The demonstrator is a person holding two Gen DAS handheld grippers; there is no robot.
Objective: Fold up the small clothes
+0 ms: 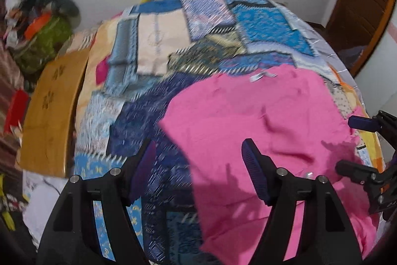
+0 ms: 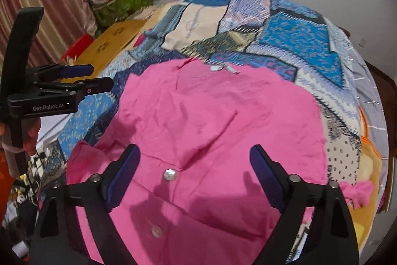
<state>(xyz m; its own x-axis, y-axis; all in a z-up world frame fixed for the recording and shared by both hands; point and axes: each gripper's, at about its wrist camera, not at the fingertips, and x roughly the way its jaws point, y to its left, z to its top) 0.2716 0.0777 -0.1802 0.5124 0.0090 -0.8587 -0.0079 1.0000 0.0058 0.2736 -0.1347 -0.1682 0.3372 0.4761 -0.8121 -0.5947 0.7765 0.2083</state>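
left gripper: jaws apart, nothing between them, over the left edge of the pink garment | pink garment: spread flat on the patchwork bedspread, buttons up | right gripper: jaws spread wide, empty, above the garment's buttoned part

In the right wrist view, white lettering reading "GenRobot.AI" stands on the black side of the left gripper, at the left edge of the picture. The same marking on the right gripper, seen in the left wrist view, is cut off and unreadable. No other text is legible.
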